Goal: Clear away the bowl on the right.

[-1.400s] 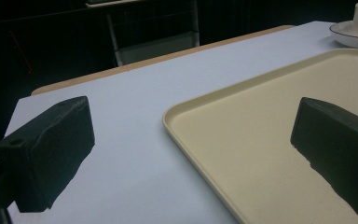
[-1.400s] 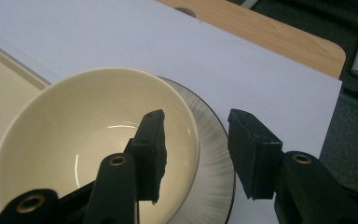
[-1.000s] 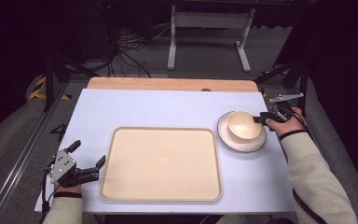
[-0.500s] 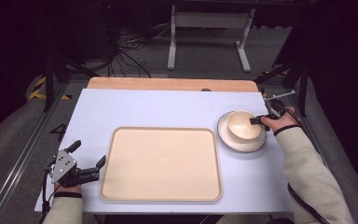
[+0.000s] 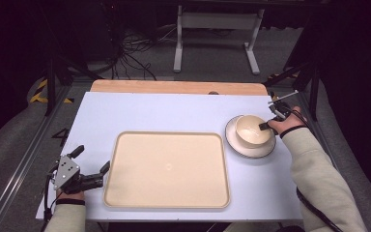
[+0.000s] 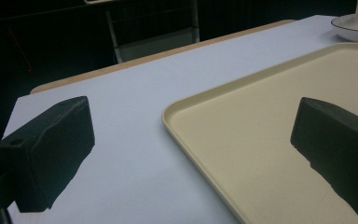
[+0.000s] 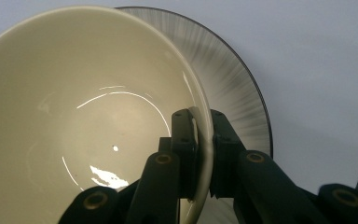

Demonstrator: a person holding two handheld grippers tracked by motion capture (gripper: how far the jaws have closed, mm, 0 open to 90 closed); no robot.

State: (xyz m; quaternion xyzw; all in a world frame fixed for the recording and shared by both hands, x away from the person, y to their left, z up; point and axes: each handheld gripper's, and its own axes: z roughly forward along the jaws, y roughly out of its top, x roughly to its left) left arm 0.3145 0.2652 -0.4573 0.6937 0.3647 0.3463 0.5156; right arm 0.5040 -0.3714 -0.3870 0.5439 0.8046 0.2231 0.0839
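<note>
Right gripper view, right tool (image 7: pixel 200 154) pinching bowl (image 7: pixel 88 107) rim, plate (image 7: pixel 235 88) beneath

- A cream tray (image 5: pixel 166 170) is lying empty toward the near edge of the white tabletop (image 5: pixel 164 111).
- A wooden strip (image 5: pixel 174 87) is running along the tabletop's far edge.
- Cables (image 5: pixel 130 63) are trailing over the floor beyond, beside a white stand (image 5: pixel 217 29).

Dark room, grey floor (image 5: pixel 140 53), tangled black cables (image 5: pixel 130 63), white stand legs (image 5: pixel 216 34) behind pale table (image 5: pixel 174 113)
</note>
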